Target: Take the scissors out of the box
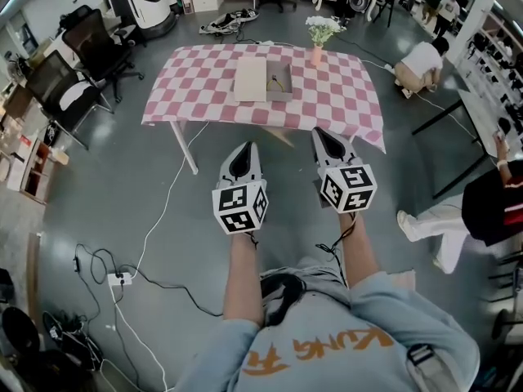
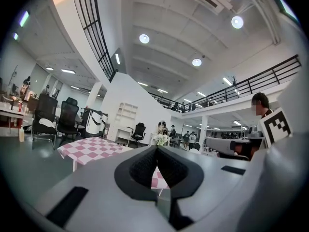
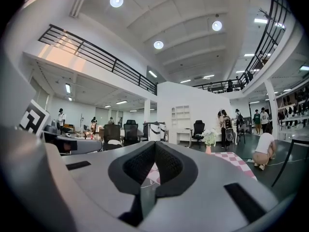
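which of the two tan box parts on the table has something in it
The right part, nearest the vase; the left part shows only a plain top.

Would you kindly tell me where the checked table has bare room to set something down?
The checked cloth is bare at its left end, from the flat lid to the edge, and at its right end, past the box and vase. A bare strip also runs along the near edge. Only the far middle is crowded.
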`<action>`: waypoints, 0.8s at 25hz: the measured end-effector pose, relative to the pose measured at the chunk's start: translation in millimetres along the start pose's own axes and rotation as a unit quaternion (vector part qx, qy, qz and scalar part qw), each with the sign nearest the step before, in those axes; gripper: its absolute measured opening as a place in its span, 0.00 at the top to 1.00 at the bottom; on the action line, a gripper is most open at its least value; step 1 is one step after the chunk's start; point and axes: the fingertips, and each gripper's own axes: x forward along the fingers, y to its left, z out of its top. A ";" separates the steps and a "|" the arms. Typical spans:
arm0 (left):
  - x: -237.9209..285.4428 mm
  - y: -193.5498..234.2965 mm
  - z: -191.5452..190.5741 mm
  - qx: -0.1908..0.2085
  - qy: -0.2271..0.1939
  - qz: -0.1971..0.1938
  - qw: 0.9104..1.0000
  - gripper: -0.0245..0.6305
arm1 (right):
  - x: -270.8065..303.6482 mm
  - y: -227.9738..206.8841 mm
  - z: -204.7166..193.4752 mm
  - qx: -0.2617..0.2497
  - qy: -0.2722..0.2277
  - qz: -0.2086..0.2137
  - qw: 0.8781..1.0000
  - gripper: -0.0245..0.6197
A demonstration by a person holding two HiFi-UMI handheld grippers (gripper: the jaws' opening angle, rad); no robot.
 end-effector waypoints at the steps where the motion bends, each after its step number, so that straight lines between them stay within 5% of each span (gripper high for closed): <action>1: -0.6 6.7 0.0 -0.006 -0.002 0.006 1.000 0.93 | 1.1 0.0 0.6 -0.002 0.000 -0.001 1.000 0.97; 16: 15.1 18.8 -10.0 -0.046 -0.006 0.004 0.999 0.93 | 1.4 -24.9 -2.6 -0.032 0.020 -0.039 0.999 0.97; 20: 19.4 29.5 8.2 0.037 -0.011 0.040 0.998 0.93 | 20.1 -27.7 5.3 -0.024 0.005 -0.030 0.999 0.97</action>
